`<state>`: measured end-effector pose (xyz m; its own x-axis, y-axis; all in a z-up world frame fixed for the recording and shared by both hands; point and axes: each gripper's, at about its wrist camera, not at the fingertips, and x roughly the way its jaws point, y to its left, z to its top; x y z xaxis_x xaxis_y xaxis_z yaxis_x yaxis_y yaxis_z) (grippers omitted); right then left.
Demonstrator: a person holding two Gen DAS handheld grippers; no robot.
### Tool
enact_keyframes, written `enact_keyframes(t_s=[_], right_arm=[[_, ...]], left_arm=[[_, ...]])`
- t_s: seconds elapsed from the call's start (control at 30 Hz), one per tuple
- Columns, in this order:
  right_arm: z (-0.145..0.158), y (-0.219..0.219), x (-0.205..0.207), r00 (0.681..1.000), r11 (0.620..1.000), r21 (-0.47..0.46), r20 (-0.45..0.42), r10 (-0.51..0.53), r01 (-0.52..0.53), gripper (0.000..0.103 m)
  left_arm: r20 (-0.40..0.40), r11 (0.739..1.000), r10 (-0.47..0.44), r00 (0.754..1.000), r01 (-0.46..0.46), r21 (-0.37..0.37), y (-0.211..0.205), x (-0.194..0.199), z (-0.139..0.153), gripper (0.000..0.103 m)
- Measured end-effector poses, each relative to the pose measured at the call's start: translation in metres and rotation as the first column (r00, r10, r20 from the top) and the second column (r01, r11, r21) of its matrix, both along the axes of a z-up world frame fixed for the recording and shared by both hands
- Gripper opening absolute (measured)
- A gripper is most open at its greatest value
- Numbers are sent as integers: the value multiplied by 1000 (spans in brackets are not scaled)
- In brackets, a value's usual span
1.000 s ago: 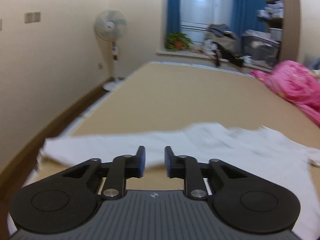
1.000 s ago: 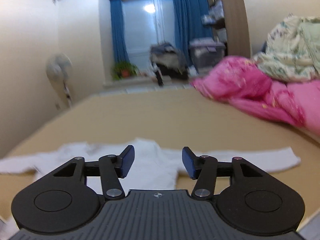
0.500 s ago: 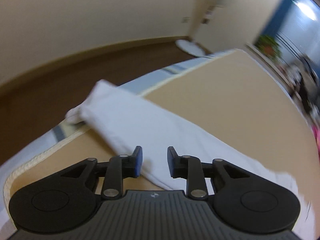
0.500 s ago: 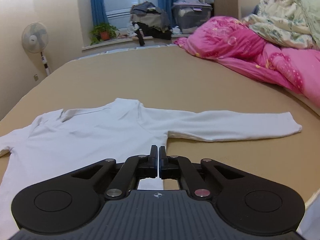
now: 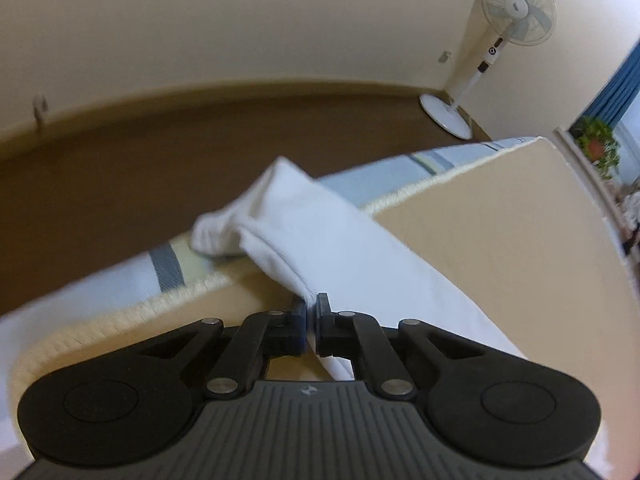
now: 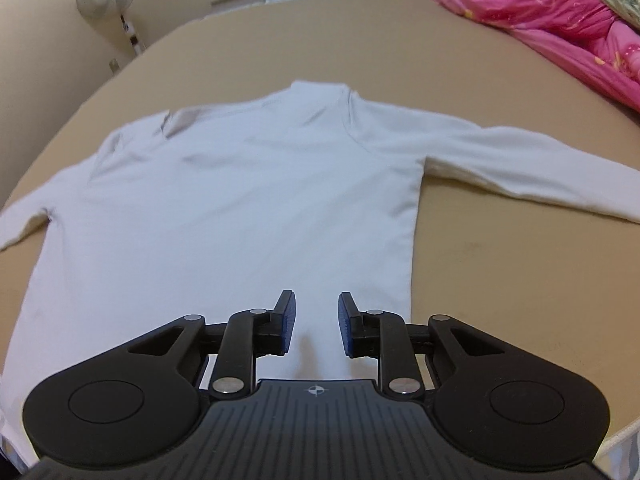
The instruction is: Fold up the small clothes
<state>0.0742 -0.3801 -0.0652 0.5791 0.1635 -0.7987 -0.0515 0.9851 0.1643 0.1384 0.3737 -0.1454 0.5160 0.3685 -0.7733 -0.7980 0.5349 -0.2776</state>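
Here, the white long-sleeved cotton shirt lies spread flat on the tan bed, its sleeve pinched in the closed left claw, seemingly for folding inward, while the empty right claw opens over the shirt's hem.

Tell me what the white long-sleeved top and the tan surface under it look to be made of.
White long-sleeved top: soft matte knit, probably cotton jersey; it drapes limply with stitched seams. Tan surface: smooth, flat matte sheet, maybe board or a mat; exact material unclear.

No lettering, label or number can be read anywhere.
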Motion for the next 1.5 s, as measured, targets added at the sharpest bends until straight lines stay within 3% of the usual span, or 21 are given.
enact_keyframes(t_s=[0.07, 0.13, 0.2, 0.23, 0.3, 0.33, 0.37, 0.4, 0.43, 0.47, 0.53, 0.57, 0.67, 0.73, 0.77, 0.83, 0.87, 1.03, 1.23, 1.37, 1.5], right_arm=[[1, -1, 0, 1000, 1000, -10, -21, -3, 3, 24], [1, 0, -1, 999, 1000, -10, -32, -10, 10, 24], [3, 3, -3, 999, 1000, -12, -33, -22, 21, 24], [4, 6, -4, 999, 1000, -11, -28, -25, 25, 24], [6, 12, -6, 1000, 1000, -6, -18, -26, 26, 24], [6, 15, -7, 1000, 1000, -5, -17, -25, 25, 24], [6, 19, -7, 1000, 1000, -6, -18, -22, 22, 24], [5, 22, -6, 1000, 1000, -9, -18, -18, 18, 24], [5, 25, -6, 1000, 1000, -14, -16, -13, 13, 24], [4, 28, -5, 1000, 1000, -22, -10, -11, 11, 24], [4, 31, -3, 1000, 999, -29, 1, -12, 12, 24], [4, 32, -1, 1000, 1000, -28, 7, -12, 12, 24], [5, 36, 7, 999, 1000, -18, 43, -15, 16, 22], [6, 41, 15, 997, 1000, 1, 78, -14, 14, 15], [6, 44, 20, 996, 1000, 14, 93, -13, 11, 14], [7, 55, 29, 991, 1000, 30, 134, 0, -4, 15], [8, 64, 34, 987, 999, 24, 161, 22, -26, 15], [3, 123, 52, 944, 975, -110, 252, 215, -193, 15], [-8, 169, 61, 889, 922, -222, 271, 370, -316, 17], [-8, 187, 67, 862, 909, -254, 310, 401, -331, 31], [-20, 220, 74, 814, 836, -391, 284, 507, -385, 35]], left_arm=[[-24, 981, -66, 998, 69, 180, -36, 13, 26, 3], [-6, 905, -215, 977, 202, 373, -98, 24, 59, 3], [52, 833, -375, 926, 312, 456, -163, 25, 87, 3], [95, 799, -467, 879, 373, 472, -200, 21, 100, 3], [164, 714, -648, 744, 517, 472, -274, 10, 119, 4], [190, 630, -758, 625, 625, 461, -315, 3, 125, 10], [197, 529, -845, 497, 728, 436, -344, -1, 127, 32], [198, 420, -908, 370, 810, 410, -366, -3, 127, 46], [196, 361, -932, 306, 838, 409, -383, -7, 126, 46], [186, 373, -928, 324, 824, 426, -389, -8, 125, 46], [164, 427, -904, 395, 809, 403, -379, 1, 119, 46], [145, 470, -881, 451, 797, 380, -366, 8, 113, 45], [36, 620, -758, 651, 702, 351, -321, 28, 100, 44], [-39, 701, -667, 744, 645, 305, -294, 39, 94, 42], [-63, 732, -636, 769, 627, 266, -278, 44, 91, 42], [-80, 771, -606, 792, 609, 188, -258, 48, 87, 42], [-85, 776, -602, 794, 607, 172, -256, 46, 89, 42], [-200, 724, -631, 750, 661, 198, -269, 48, 89, 44], [-183, 781, -605, 775, 622, 54, -250, 82, 62, 44], [-185, 770, -612, 769, 633, 80, -260, 90, 60, 44], [-166, 752, -631, 758, 650, 106, -262, 89, 63, 44]])
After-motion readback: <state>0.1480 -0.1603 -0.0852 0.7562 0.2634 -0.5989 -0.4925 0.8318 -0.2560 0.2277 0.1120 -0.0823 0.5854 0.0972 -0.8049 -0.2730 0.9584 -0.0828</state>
